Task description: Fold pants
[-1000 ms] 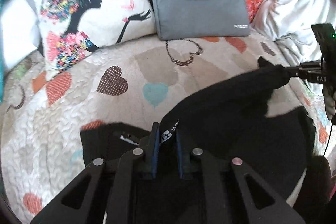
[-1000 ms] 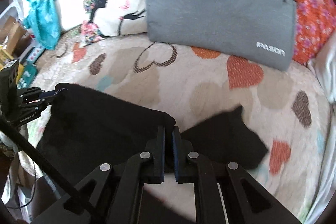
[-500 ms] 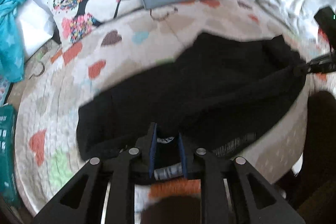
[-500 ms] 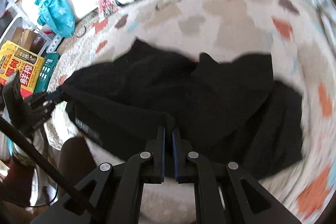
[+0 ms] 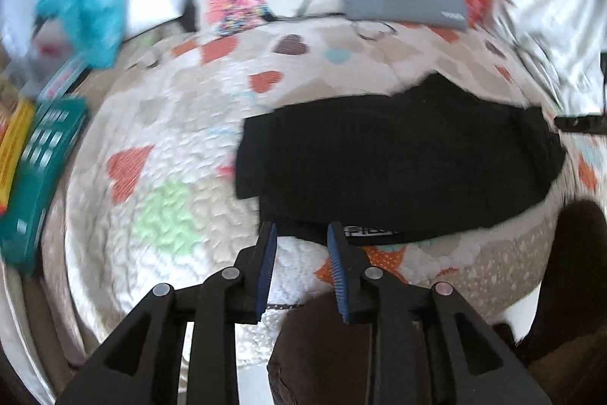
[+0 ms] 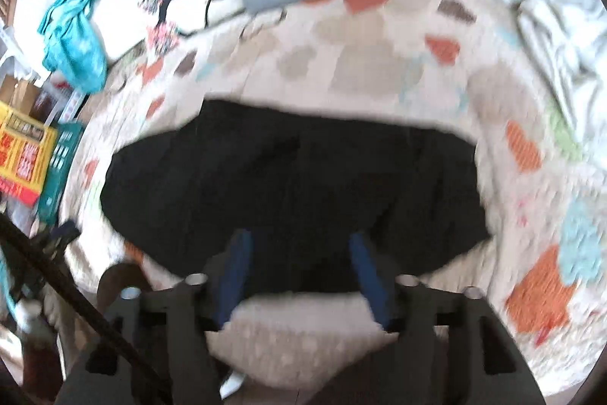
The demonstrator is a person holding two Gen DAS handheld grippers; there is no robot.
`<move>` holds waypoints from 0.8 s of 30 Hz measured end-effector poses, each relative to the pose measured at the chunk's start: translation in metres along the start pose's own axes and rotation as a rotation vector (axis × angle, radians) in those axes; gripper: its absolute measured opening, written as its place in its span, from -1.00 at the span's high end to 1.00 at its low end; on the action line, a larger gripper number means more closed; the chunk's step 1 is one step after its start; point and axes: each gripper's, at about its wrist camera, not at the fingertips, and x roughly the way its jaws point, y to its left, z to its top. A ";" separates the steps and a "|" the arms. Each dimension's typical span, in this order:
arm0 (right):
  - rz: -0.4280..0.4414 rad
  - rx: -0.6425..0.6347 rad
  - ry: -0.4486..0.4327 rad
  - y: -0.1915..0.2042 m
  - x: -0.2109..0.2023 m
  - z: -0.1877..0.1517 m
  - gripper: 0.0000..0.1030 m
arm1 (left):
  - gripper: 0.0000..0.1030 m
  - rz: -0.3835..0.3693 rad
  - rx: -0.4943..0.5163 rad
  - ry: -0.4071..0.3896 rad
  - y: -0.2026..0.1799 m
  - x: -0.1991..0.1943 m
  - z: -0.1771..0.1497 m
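Black pants point(image 5: 398, 158) lie flat on heart-print quilt of bed point(image 5: 170, 139), long axis across both views, near edge toward person.

Left hand-held gripper point(image 5: 301, 234): jaws narrow gap, just been opening, nothing between; pants' near-left edge just ahead of tips.

Right hand-held gripper point(image 6: 299, 245): jaws wide, just opened, pads clear of cloth as far as blur allows; tips over pants' near edge.

Both hand-held grippers about equally near; pants directly ahead and below.
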 end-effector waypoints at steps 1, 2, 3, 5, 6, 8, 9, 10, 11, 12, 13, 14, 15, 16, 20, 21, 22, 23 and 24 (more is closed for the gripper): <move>-0.024 -0.021 -0.005 0.005 0.009 0.010 -0.24 | 0.48 -0.005 -0.022 -0.008 0.003 -0.003 0.001; -0.063 -0.046 -0.003 0.011 0.019 0.013 -0.23 | 0.48 -0.013 -0.046 -0.020 0.005 -0.006 0.002; -0.131 -0.085 0.000 0.022 0.035 0.020 -0.23 | 0.48 -0.022 -0.066 -0.031 0.007 -0.009 0.003; -0.224 -0.144 0.027 0.038 0.062 0.027 -0.14 | 0.47 -0.037 -0.104 -0.053 0.010 -0.015 0.008; -0.254 -0.175 0.058 0.041 0.074 0.028 0.47 | 0.46 -0.044 -0.119 -0.060 0.010 -0.018 0.010; -0.297 -0.229 0.101 0.043 0.085 0.026 0.81 | 0.46 -0.074 -0.156 -0.079 0.012 -0.023 0.014; -0.290 -0.227 0.081 0.040 0.074 0.025 0.81 | 0.45 -0.092 -0.172 -0.091 0.013 -0.025 0.016; -0.283 -0.216 0.063 0.035 0.064 0.020 0.81 | 0.43 -0.107 -0.183 -0.102 0.015 -0.027 0.017; -0.280 -0.198 0.041 0.028 0.052 0.018 0.81 | 0.41 -0.121 -0.196 -0.111 0.016 -0.027 0.018; -0.289 -0.177 0.017 0.019 0.039 0.016 0.81 | 0.41 -0.135 -0.211 -0.118 0.018 -0.027 0.019; -0.312 -0.149 -0.005 0.007 0.026 0.012 0.81 | 0.40 -0.150 -0.227 -0.121 0.020 -0.025 0.020; -0.333 -0.123 -0.013 -0.005 0.019 0.009 0.80 | 0.40 -0.166 -0.246 -0.121 0.021 -0.021 0.020; -0.351 -0.090 -0.009 -0.021 0.013 0.004 0.79 | 0.40 -0.184 -0.266 -0.118 0.022 -0.016 0.020; -0.358 -0.042 0.007 -0.040 0.010 -0.002 0.78 | 0.40 -0.191 -0.279 -0.112 0.022 -0.013 0.020; -0.319 0.150 0.078 -0.099 0.010 -0.025 0.41 | 0.40 -0.189 -0.298 -0.099 0.018 -0.008 0.021; -0.323 0.175 0.077 -0.105 0.007 -0.029 0.13 | 0.40 -0.187 -0.295 -0.100 0.019 -0.009 0.021; -0.328 0.197 0.070 -0.110 0.003 -0.032 -0.01 | 0.39 -0.182 -0.291 -0.102 0.020 -0.011 0.021; -0.332 0.224 0.060 -0.114 -0.002 -0.034 -0.21 | 0.33 -0.176 -0.290 -0.104 0.020 -0.012 0.020; -0.334 0.259 0.048 -0.118 -0.008 -0.036 -0.26 | 0.27 -0.171 -0.293 -0.105 0.022 -0.014 0.020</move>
